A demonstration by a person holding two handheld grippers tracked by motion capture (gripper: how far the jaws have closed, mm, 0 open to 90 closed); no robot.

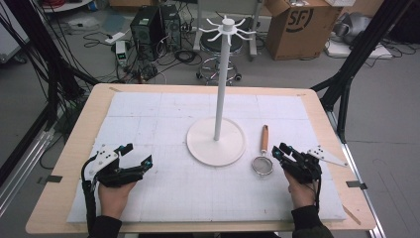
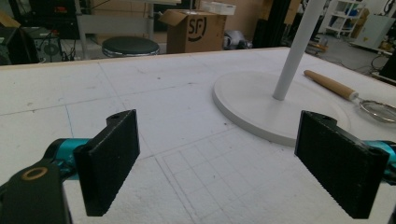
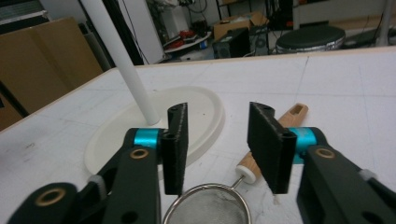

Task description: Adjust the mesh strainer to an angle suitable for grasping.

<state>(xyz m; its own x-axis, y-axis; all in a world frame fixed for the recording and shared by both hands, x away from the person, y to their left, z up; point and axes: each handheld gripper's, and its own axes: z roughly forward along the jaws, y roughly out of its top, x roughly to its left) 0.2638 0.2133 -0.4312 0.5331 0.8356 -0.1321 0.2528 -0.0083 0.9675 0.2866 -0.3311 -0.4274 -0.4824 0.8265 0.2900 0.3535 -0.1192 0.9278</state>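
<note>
The left hand-held gripper (image 1: 134, 154) rests low on the tabletop (image 1: 59, 188), well to the left of the stand (image 1: 216, 141), with its jaws spread wide and nothing between them; in the left gripper view the white pad lies bare in the gap. The stand itself rises from a round flat base near the middle of the pad, a thin post topped by a ring of hooks (image 1: 227, 28). Just to the right of the base lies a small strainer (image 1: 262, 164), its wooden handle (image 1: 265, 138) pointing away from the person and its mesh bowl nearest them. The right hand-held gripper (image 1: 278, 150) sits just beside that bowl, to the stand's right, jaws partly open and empty; in the right gripper view the bowl's rim (image 3: 210, 189) shows right below them. If the strainer is meant for a hook, the risks look plain: closing on the round wire rim could let it slip or tip, the thin mesh could dent, and a careless lift might knock the narrow post and rock the stand.
</note>
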